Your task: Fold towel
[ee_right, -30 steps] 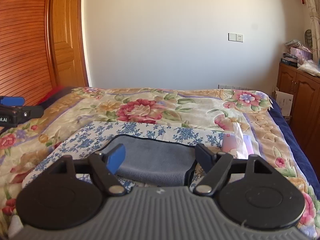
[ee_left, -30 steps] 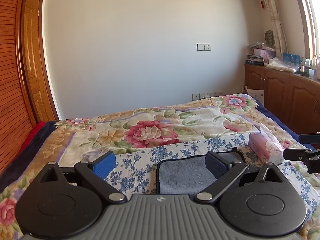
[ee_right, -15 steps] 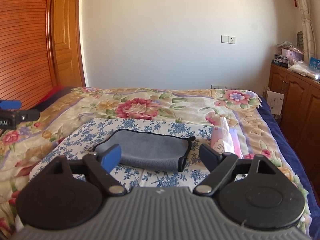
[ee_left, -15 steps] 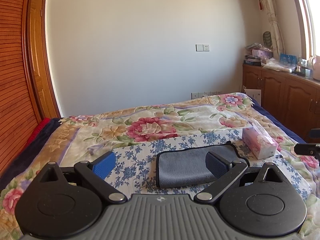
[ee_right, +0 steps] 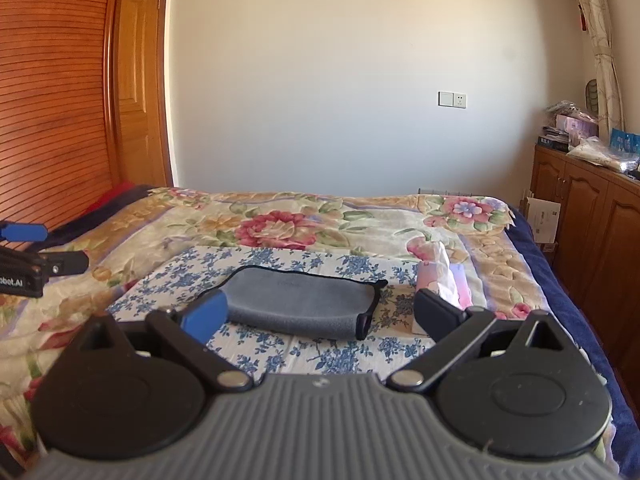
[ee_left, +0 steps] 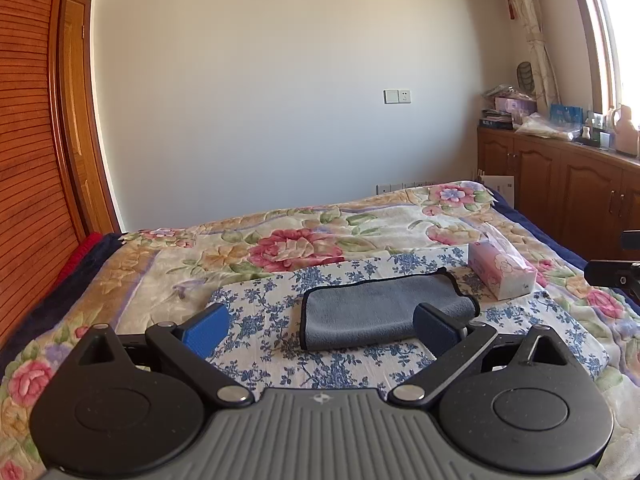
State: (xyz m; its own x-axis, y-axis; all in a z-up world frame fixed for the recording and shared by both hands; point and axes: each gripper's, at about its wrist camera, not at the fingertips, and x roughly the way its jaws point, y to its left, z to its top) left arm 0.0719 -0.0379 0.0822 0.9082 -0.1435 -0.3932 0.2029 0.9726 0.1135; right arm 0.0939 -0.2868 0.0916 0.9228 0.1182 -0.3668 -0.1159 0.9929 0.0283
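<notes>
A grey towel with a black hem [ee_left: 380, 312] lies folded into a narrow band on a blue-flowered white cloth [ee_left: 280, 344] on the bed. It also shows in the right wrist view [ee_right: 304, 304]. My left gripper [ee_left: 320, 330] is open and empty, held above and short of the towel. My right gripper [ee_right: 320, 314] is open and empty, also back from the towel. The left gripper shows at the left edge of the right wrist view [ee_right: 24, 256]; the right gripper shows at the right edge of the left wrist view [ee_left: 616, 268].
A pink tissue pack [ee_left: 500, 272] lies right of the towel, also in the right wrist view [ee_right: 440, 280]. The floral bedspread [ee_left: 304, 240] covers the bed. Wooden cabinets [ee_left: 580, 200] stand right, a slatted wardrobe [ee_right: 48, 100] left.
Both grippers have pulled back and risen from the towel, which now lies whole and further off in both views. Both stay open.
</notes>
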